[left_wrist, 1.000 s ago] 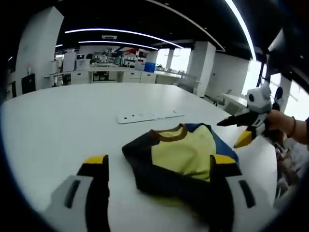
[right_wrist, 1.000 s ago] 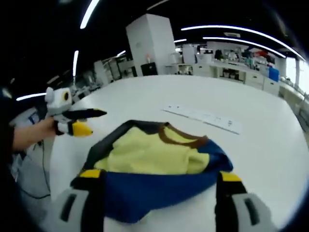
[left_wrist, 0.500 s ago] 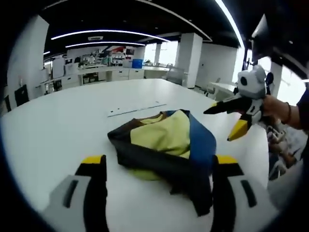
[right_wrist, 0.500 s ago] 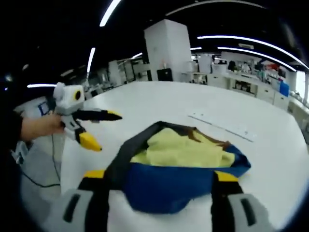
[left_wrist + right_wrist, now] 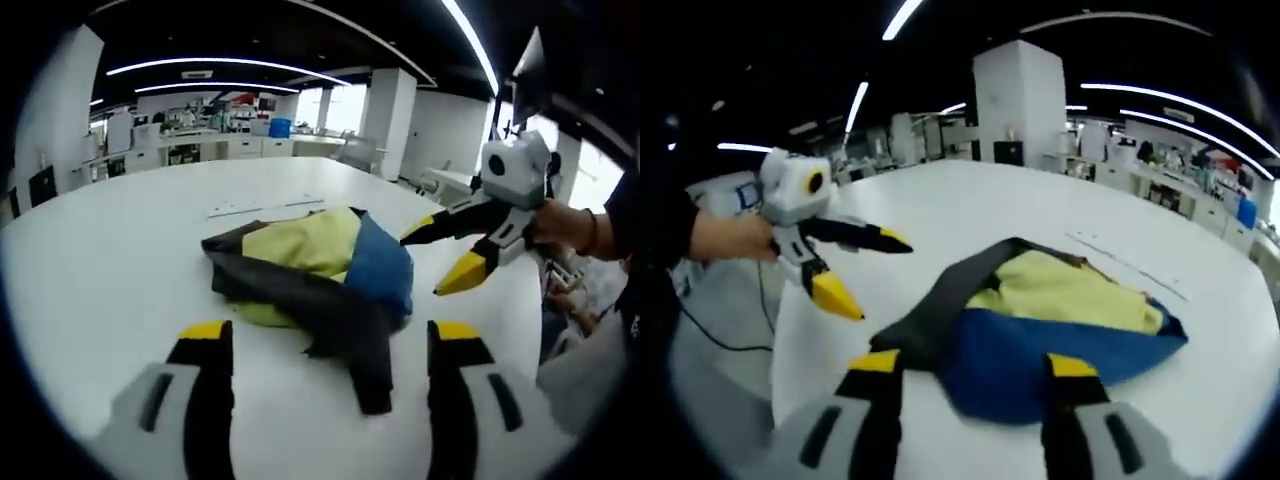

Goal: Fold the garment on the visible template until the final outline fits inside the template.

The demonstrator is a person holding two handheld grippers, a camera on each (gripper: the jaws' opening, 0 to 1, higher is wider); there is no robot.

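Note:
A crumpled garment (image 5: 320, 270), yellow with blue and black panels, lies bunched on the white table (image 5: 110, 260). One black sleeve trails toward my left gripper (image 5: 330, 345), which stands open just short of the cloth. Coming in from the right, my right gripper (image 5: 422, 266) is held by a hand with its yellow-tipped jaws spread beside the blue edge. In the right gripper view the garment (image 5: 1050, 320) sits just past my open right gripper (image 5: 973, 365), its blue hem between the jaw tips. The left gripper (image 5: 885, 282) hovers open to the left of the black edge.
Beyond the garment a long white strip (image 5: 265, 207) lies flat on the table, also seen as a strip (image 5: 1130, 265) in the right gripper view. The table edge (image 5: 770, 330) runs close on the left there. Desks and pillars stand far behind.
Both cameras have swung around the garment, and each opposite gripper now looks larger and closer to the cloth. The garment stays bunched; its black sleeve now points toward the left gripper.

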